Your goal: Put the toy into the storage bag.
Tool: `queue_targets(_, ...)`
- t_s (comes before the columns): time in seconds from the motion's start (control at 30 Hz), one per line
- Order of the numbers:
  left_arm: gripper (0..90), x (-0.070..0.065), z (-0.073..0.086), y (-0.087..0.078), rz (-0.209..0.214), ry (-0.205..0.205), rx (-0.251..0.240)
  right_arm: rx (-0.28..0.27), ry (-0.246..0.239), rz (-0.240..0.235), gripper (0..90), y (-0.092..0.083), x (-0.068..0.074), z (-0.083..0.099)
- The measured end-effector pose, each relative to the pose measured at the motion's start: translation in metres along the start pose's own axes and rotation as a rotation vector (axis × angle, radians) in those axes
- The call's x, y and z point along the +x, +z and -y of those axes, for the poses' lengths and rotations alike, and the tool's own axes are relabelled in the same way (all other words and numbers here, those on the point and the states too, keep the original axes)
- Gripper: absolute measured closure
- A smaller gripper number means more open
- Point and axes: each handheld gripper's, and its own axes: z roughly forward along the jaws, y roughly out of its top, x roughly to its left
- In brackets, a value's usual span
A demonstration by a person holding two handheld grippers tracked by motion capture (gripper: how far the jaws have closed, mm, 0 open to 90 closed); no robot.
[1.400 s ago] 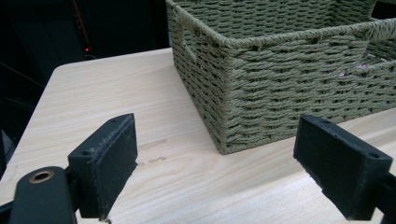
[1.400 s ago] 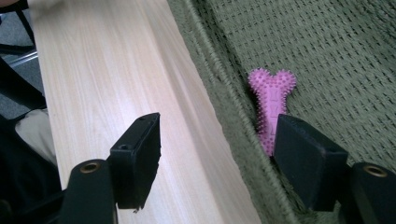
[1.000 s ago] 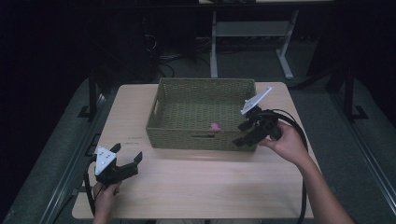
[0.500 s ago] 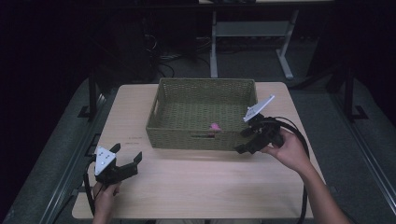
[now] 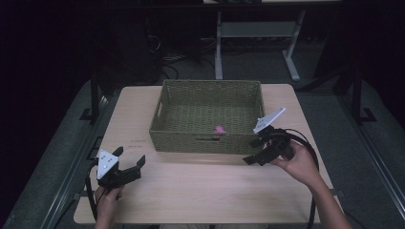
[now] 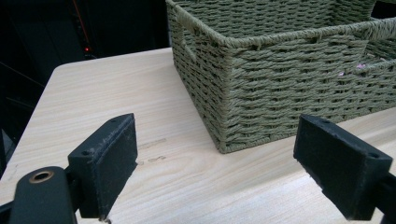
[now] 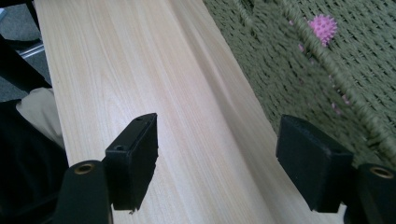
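Observation:
A green woven basket (image 5: pixel 206 143) stands at the table's far middle, and a small pink spiky ball (image 5: pixel 220 129) lies inside it near the front wall. The ball (image 7: pixel 324 26) also shows past the basket rim in the right gripper view. My right gripper (image 5: pixel 251 151) hangs open just outside the basket's front right corner, nothing between its jaws. My left gripper (image 5: pixel 129 159) rests open near the table's front left, well apart from the basket (image 6: pixel 261 84). Both grippers are empty.
The light wooden table (image 5: pixel 205 191) has bare room across its front. A white desk frame (image 5: pixel 258 43) and cables stand on the floor beyond the table. A trouser leg (image 7: pixel 39 112) shows past the table edge.
My right gripper has drawn back from over the basket's right side, down and toward the front, to outside the front wall. The left gripper has stayed put.

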Motion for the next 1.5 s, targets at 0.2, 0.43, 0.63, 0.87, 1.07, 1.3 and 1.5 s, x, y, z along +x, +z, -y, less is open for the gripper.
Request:
queue_targets(0.2, 13.0, 0.001, 0.000, 0.000, -0.002, -0.006, -0.002, 0.003, 0.021, -0.002, 28.0, 0.005, 0.000, 0.010)
queue_targets(0.43, 13.0, 0.000, 0.000, 0.000, -0.003, -0.004, 0.000, 0.003, 0.042, -0.011, 27.4, 0.008, 0.000, 0.021)
queue_targets(0.63, 13.0, 0.000, 0.000, 0.000, 0.000, 0.000, 0.001, -0.005, 0.063, -0.014, 26.5, 0.011, 0.001, 0.036)
queue_targets(0.87, 13.0, -0.001, 0.000, 0.001, 0.001, 0.000, 0.001, -0.008, 0.080, -0.003, 26.5, 0.013, 0.004, 0.051)
queue_targets(1.07, 13.0, -0.002, 0.000, 0.001, 0.002, 0.000, 0.003, -0.009, 0.090, 0.003, 26.9, 0.012, 0.007, 0.062)
queue_targets(1.3, 13.0, -0.003, 0.000, 0.002, 0.003, 0.000, 0.004, -0.033, 0.126, 0.012, 26.9, 0.008, 0.008, 0.083)
queue_targets(1.5, 13.0, -0.003, 0.000, 0.002, 0.003, 0.002, 0.007, -0.040, 0.139, 0.020, 26.9, 0.005, 0.012, 0.098)
